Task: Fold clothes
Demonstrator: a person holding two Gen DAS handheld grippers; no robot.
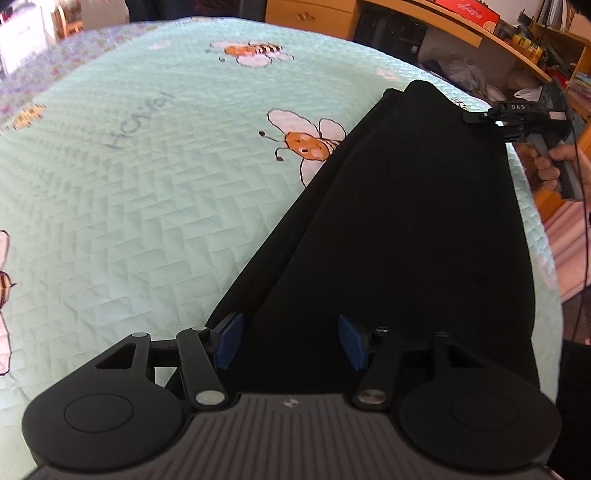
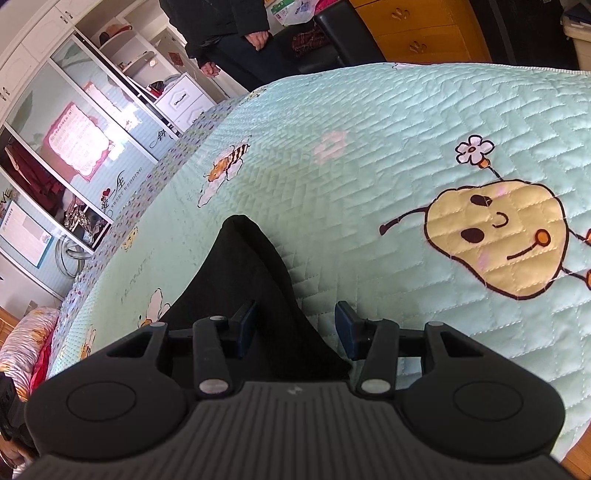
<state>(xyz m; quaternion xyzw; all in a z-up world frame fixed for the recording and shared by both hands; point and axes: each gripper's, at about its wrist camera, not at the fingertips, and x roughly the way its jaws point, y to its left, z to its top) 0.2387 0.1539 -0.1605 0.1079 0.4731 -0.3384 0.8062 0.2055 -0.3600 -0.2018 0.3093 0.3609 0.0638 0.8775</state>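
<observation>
A black garment [image 1: 406,229] lies flat in a long folded strip on the mint green quilt [image 1: 147,184], near the bed's right edge. My left gripper [image 1: 291,339] hovers open over the garment's near end, with its blue pads [image 1: 231,339] wide apart and the cloth below them. At the garment's far end a hand [image 1: 554,162] holds my right gripper [image 1: 480,118]. In the right wrist view, the right gripper [image 2: 295,326] is open over a corner of the black garment [image 2: 240,280]. Its left pad is above the cloth and its right pad above the quilt [image 2: 369,110].
The quilt has bee prints [image 1: 306,146] and a yellow cartoon face [image 2: 495,240]. A person in dark clothes [image 2: 229,37] stands beyond the bed. A glass-door wardrobe [image 2: 74,147] is at the left, with wooden drawers [image 2: 417,29] and cluttered shelves [image 1: 524,48] beside the bed.
</observation>
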